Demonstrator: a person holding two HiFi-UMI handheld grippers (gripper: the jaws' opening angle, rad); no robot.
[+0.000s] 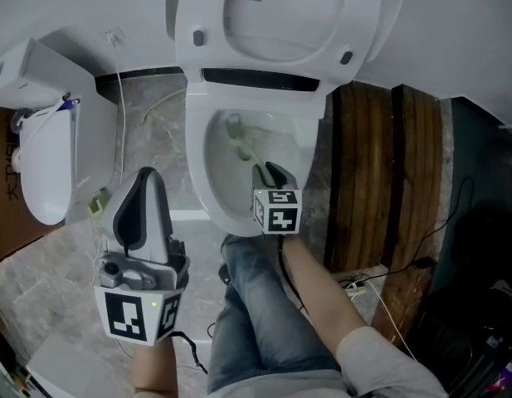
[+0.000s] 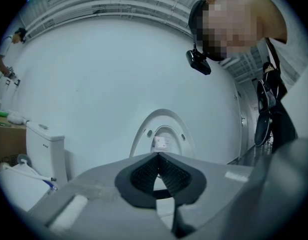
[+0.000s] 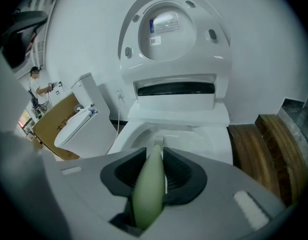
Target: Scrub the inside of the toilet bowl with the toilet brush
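Within toilet bowl [image 1: 199, 177], toilet brush [image 1: 236, 128]

A plain white wall [image 3: 273, 44] closes the far side, and a dark skirting strip [image 1: 148, 74] runs where it meets the grey marbled floor [image 1: 156, 148]. At the left stands a second toilet [image 1: 44, 168] with its lid down, and a brown cardboard box [image 1: 0, 214] is just beside it. At the right lie dark wooden planks [image 1: 380, 164], with a darker stretch of floor [image 1: 480, 164] beyond them.
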